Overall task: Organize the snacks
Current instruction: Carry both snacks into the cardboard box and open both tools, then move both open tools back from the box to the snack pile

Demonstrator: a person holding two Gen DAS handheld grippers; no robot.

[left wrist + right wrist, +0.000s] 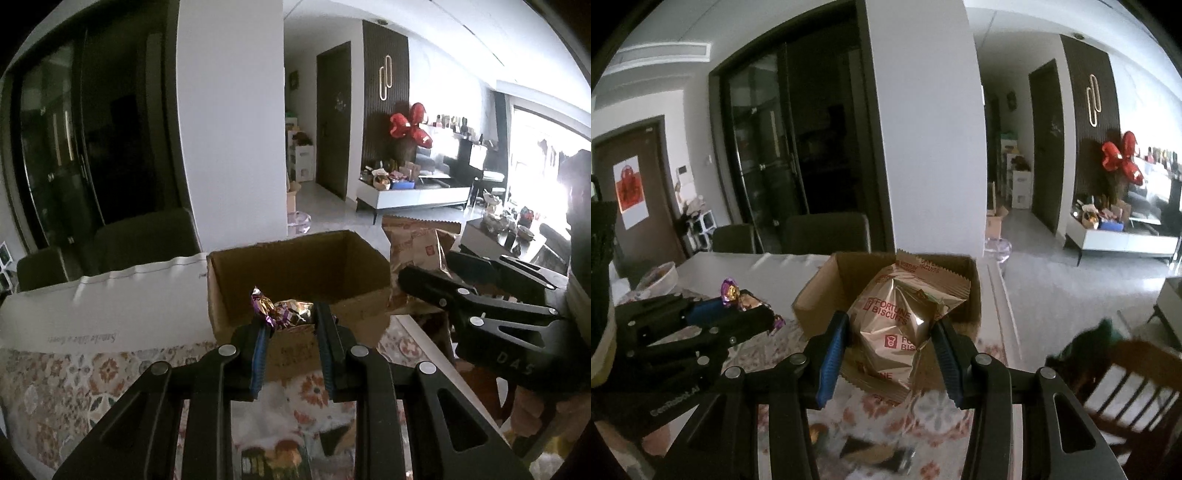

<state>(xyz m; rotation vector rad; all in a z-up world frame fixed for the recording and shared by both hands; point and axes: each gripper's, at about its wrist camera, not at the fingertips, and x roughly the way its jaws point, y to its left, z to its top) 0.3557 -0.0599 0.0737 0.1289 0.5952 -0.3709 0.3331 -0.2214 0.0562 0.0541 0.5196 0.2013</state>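
Note:
An open cardboard box (pixel 354 314) (pixel 816 291) stands on a table with a floral cloth (pixel 55 391). My left gripper (pixel 291 321) is shut on a purple and gold wrapped snack (pixel 280 312) and holds it just in front of the box; it also shows in the right wrist view (pixel 742 299). My right gripper (pixel 890 332) is shut on a gold Fortune Biscuits packet (pixel 897 328) and holds it over the box's near rim. In the left wrist view the right gripper (pixel 436 284) and its packet (pixel 417 243) sit to the right of the box.
A white paper sheet (pixel 110 306) lies left of the box. Dark chairs (pixel 827 232) stand behind the table, and a wooden chair (pixel 1137 384) at the right. A bowl (pixel 657 277) sits at the far left. More snacks lie below the grippers (pixel 273 461).

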